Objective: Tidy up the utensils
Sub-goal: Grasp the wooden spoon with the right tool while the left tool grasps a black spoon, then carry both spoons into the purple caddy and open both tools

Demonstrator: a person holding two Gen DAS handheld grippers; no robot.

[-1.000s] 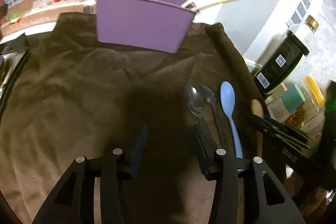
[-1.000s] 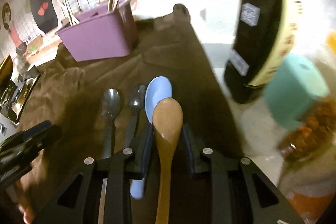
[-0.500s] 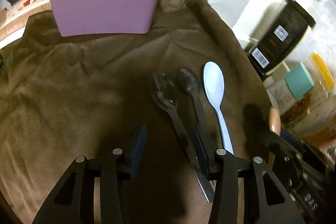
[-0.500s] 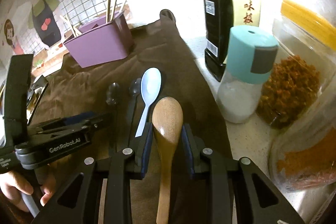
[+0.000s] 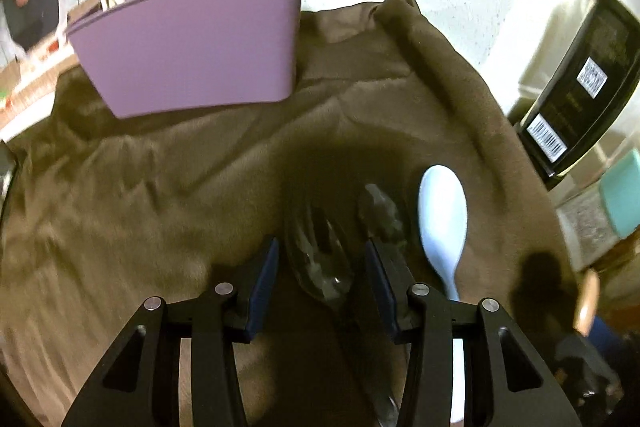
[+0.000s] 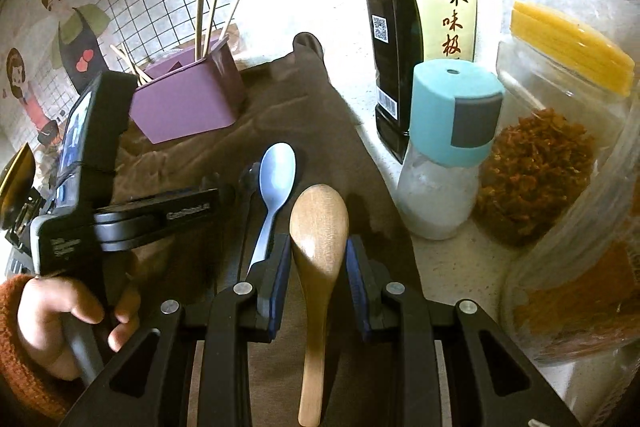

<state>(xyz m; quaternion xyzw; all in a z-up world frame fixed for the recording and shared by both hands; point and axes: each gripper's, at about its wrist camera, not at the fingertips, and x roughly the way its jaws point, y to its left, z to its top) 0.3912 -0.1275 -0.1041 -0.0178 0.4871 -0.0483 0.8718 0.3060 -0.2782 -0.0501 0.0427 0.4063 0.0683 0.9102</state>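
Note:
On the brown cloth (image 5: 160, 187) lie three spoons side by side: a clear one (image 5: 316, 259), a dark one (image 5: 380, 211) and a light blue one (image 5: 442, 215). My left gripper (image 5: 320, 247) is open and low over the cloth, with the clear spoon's bowl between its jaws and the pads apart from it. My right gripper (image 6: 318, 247) is shut on a wooden spoon (image 6: 318, 223), bowl forward, just right of the blue spoon (image 6: 276, 175). The purple utensil holder (image 6: 188, 107) stands at the cloth's far side. The left gripper (image 6: 224, 193) shows in the right wrist view, held by a hand (image 6: 60, 307).
Wooden chopsticks (image 6: 204, 23) stick out of the holder. Right of the cloth stand a black sauce bottle (image 6: 416, 39), a teal-capped shaker (image 6: 448, 155) and a yellow-lidded jar (image 6: 560, 147) of reddish flakes. A tiled wall with cartoon stickers is behind.
My left gripper has moved right and down towards the spoons, so the clear spoon's bowl now sits between its jaws. The right gripper has backed away slightly, still holding the wooden spoon.

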